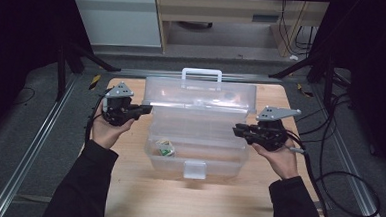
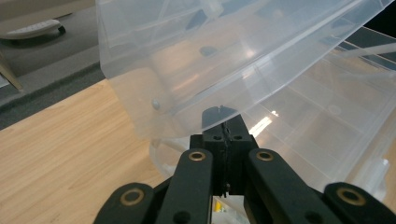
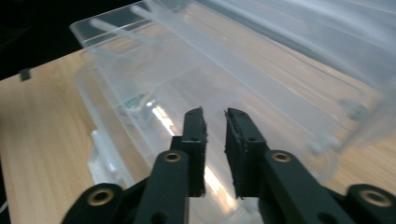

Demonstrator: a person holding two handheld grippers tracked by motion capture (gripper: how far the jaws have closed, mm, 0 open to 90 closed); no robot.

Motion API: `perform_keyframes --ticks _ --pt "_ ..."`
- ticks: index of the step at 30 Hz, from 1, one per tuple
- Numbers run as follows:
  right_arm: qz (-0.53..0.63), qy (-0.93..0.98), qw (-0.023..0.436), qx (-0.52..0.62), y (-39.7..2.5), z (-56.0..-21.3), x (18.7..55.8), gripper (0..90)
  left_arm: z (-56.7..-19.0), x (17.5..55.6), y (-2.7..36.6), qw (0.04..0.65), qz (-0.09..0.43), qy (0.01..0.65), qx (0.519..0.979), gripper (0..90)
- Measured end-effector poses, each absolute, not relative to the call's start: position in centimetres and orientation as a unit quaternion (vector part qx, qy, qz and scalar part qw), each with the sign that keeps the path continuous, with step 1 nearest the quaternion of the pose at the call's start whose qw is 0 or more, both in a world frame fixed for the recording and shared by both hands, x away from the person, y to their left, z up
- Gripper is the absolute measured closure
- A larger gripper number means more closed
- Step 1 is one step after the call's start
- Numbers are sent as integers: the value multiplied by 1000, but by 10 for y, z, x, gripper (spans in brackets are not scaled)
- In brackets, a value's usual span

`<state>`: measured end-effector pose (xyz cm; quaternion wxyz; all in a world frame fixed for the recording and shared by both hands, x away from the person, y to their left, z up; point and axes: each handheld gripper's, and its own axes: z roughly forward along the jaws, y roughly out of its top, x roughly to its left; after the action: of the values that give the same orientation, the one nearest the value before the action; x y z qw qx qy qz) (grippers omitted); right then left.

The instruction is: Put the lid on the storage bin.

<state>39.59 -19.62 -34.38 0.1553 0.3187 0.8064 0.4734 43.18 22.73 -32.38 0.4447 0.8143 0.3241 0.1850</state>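
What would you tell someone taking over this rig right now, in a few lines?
Left gripper: jaws shut, tips at the left edge of the clear storage box's lid; whether they pinch it I cannot tell.
Right gripper: jaws slightly apart, holding nothing, beside the box's right end.
Clear storage box: middle of the wooden table, lid raised and tilted back, front latch undone.
Inside: one small green-and-white item, front left.
Done: box is open.
Left: probably lowering the lid and latching it, though that is a guess.

Raised lid (image 1: 201, 95) (tilted) over box (image 1: 193, 161)
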Motion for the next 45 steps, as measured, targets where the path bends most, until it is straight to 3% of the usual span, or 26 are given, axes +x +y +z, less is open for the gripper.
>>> perform_keyframes --ticks 17,45 --pt "477 778 160 376 -221 -357 392 886 -345 410 233 425 174 317 830 895" --pt "450 786 158 393 -231 -383 374 865 -373 402 247 399 155 340 837 894"
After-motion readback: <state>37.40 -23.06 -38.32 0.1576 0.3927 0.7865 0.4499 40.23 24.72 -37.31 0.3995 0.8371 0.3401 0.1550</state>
